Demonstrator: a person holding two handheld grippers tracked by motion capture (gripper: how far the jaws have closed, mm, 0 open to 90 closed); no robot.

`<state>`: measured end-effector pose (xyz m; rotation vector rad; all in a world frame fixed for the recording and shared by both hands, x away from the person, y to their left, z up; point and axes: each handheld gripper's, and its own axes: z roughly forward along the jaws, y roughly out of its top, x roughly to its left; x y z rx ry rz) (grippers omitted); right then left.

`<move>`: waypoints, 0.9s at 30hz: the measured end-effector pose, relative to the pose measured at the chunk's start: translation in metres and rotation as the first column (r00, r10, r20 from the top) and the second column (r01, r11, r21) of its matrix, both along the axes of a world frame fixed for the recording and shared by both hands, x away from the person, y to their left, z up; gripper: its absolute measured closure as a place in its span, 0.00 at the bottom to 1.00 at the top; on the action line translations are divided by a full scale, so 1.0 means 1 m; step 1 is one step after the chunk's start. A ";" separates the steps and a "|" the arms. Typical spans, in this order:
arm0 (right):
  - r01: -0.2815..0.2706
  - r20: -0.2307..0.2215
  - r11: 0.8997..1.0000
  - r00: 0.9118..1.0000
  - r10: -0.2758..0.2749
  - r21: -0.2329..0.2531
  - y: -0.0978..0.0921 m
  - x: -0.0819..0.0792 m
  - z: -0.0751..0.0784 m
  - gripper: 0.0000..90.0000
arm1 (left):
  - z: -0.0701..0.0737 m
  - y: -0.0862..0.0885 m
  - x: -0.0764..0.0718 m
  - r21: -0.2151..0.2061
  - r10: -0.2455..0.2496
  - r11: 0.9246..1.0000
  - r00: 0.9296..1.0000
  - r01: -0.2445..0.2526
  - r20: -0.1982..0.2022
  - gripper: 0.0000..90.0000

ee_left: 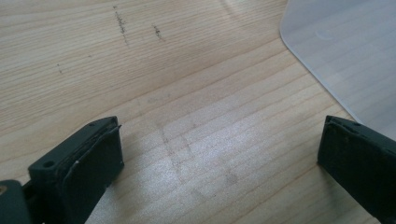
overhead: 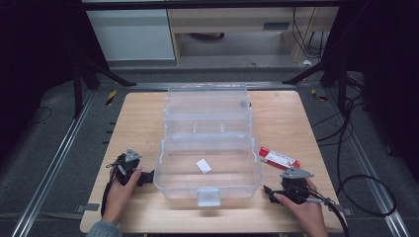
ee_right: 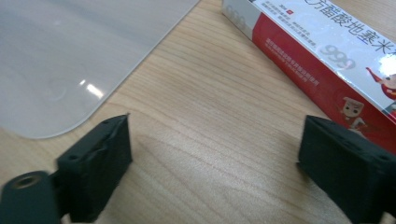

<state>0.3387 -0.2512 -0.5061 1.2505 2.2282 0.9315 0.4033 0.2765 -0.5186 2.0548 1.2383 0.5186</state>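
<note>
Clear plastic box (overhead: 210,148) sits mid-table — left gripper (overhead: 129,170) at its 8 o'clock, right gripper (overhead: 289,190) at 4, both wide open, empty; red-and-white carton (overhead: 279,158) near 3.

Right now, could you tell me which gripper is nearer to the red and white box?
Right. The right gripper sits just in front of the red and white box, jaws open. The left gripper is across the clear bin, on its far side.

Bright tabletop, dark surroundings, soft focus
</note>
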 end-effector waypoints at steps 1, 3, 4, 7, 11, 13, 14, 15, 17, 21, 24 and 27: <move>0.000 0.000 1.000 1.000 0.000 0.000 0.000 0.000 0.000 0.16 | 0.000 0.000 0.000 0.000 0.000 1.000 1.000 0.000 0.000 0.00; -0.005 0.021 1.000 1.000 0.005 -0.016 -0.001 -0.002 0.005 0.22 | 0.000 0.000 0.000 0.000 0.001 1.000 1.000 -0.001 0.000 0.00; -0.010 0.034 1.000 0.999 0.011 -0.017 -0.002 -0.003 0.008 0.25 | 0.000 0.000 0.000 0.000 0.002 1.000 1.000 -0.002 0.000 0.00; -0.026 0.037 0.999 0.999 0.027 -0.027 -0.008 -0.002 0.019 0.31 | 0.000 0.000 0.000 -0.001 0.002 1.000 1.000 -0.002 0.000 0.00; -0.045 0.020 0.998 0.999 0.046 -0.044 -0.016 0.006 0.033 0.34 | 0.000 0.000 0.000 0.003 0.002 1.000 1.000 -0.002 -0.002 0.00; -0.052 0.004 0.997 0.999 0.052 -0.058 -0.020 0.014 0.041 0.33 | 0.000 0.000 0.000 0.004 0.003 1.000 1.000 -0.003 -0.002 0.00; -0.054 0.001 0.997 0.999 0.054 -0.059 -0.021 0.017 0.043 0.32 | 0.000 0.000 0.000 0.002 0.005 1.000 1.000 -0.005 -0.001 0.00; -0.054 -0.006 0.997 0.999 0.054 -0.059 -0.022 0.021 0.047 0.32 | 0.000 0.000 0.000 0.002 0.007 1.000 1.000 -0.007 -0.001 0.00; -0.060 -0.013 0.996 0.998 0.060 -0.067 -0.024 0.029 0.052 0.32 | 0.000 -0.001 0.000 0.002 0.009 1.000 1.000 -0.009 0.000 0.00; -0.071 -0.042 0.994 0.997 0.068 -0.083 -0.024 0.049 0.059 0.36 | 0.000 -0.001 0.000 0.003 0.011 1.000 1.000 -0.011 -0.001 0.00; -0.080 -0.061 0.993 0.995 0.075 -0.090 -0.024 0.061 0.061 0.40 | 0.000 -0.001 0.000 0.001 0.012 1.000 1.000 -0.012 -0.001 0.00; -0.080 -0.063 0.993 0.995 0.074 -0.090 -0.024 0.067 0.062 0.39 | 0.000 -0.001 0.000 0.002 0.012 1.000 1.000 -0.012 0.000 0.00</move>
